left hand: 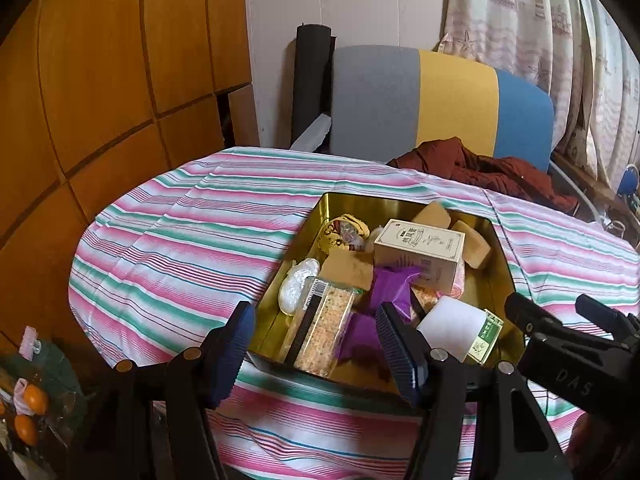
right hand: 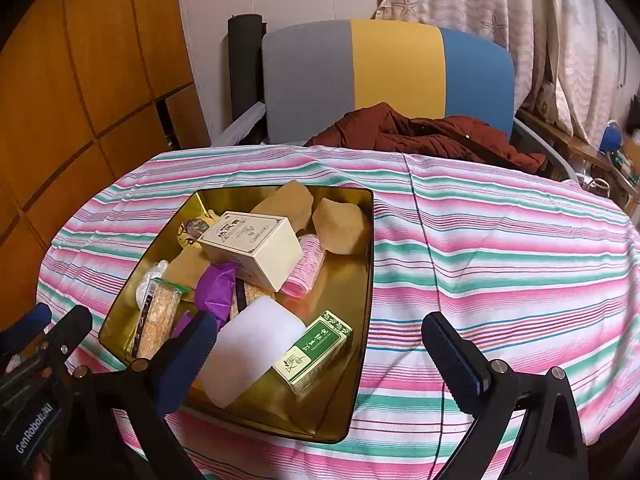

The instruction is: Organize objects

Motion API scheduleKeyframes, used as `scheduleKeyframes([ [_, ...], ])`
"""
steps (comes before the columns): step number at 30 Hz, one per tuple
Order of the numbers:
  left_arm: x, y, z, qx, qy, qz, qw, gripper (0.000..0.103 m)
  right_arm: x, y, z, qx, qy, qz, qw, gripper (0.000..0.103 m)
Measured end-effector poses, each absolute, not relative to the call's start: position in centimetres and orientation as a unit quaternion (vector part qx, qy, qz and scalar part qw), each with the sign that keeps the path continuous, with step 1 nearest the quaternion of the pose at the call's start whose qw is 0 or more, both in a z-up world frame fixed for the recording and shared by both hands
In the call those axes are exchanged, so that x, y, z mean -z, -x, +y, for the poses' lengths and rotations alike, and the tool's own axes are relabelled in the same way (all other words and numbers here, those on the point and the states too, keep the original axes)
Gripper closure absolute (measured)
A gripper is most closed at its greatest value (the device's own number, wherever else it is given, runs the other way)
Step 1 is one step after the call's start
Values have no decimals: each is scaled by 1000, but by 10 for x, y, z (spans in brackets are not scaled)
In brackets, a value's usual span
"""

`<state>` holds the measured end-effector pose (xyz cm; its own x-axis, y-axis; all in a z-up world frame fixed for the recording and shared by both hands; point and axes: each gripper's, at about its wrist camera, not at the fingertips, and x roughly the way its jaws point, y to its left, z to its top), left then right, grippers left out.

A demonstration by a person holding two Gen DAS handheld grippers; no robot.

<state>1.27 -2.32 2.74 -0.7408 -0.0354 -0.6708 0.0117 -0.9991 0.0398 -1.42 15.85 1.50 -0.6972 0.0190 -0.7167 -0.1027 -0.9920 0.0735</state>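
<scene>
A gold tin tray [left hand: 505, 256] [right hand: 369, 240] sits on the striped tablecloth [left hand: 168, 248], filled with small items. In it lie a cream box [left hand: 420, 252] [right hand: 256, 248], a green box [left hand: 486, 336] [right hand: 316, 348], a white block [left hand: 448, 324] [right hand: 252, 348], a purple wrapper [left hand: 392, 284], a cracker pack [left hand: 324, 332] [right hand: 158, 316] and tan blocks [right hand: 340, 224]. My left gripper [left hand: 316, 348] hovers open over the tin's near edge, holding nothing. Beside it on the right, my right gripper [right hand: 320, 348] stands wide open above the white block and green box, also holding nothing.
A chair [right hand: 396, 68] with a grey, yellow and blue back stands behind the table, a red-brown jacket [right hand: 424, 128] draped on it. Wooden cabinets [left hand: 100, 80] line the left, curtains [right hand: 560, 40] the right. A bag with oranges [left hand: 32, 400] lies at lower left.
</scene>
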Motion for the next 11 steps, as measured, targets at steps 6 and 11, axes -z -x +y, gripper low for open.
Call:
scheduleKeyframes([
  [6, -30, -15, -24, 938, -345, -25, 36, 39, -14, 15, 162, -920, 386, 59, 39, 0],
  [11, -26, -14, -21, 933, -357, -26, 21, 39, -12, 15, 163, -918, 389, 61, 39, 0],
])
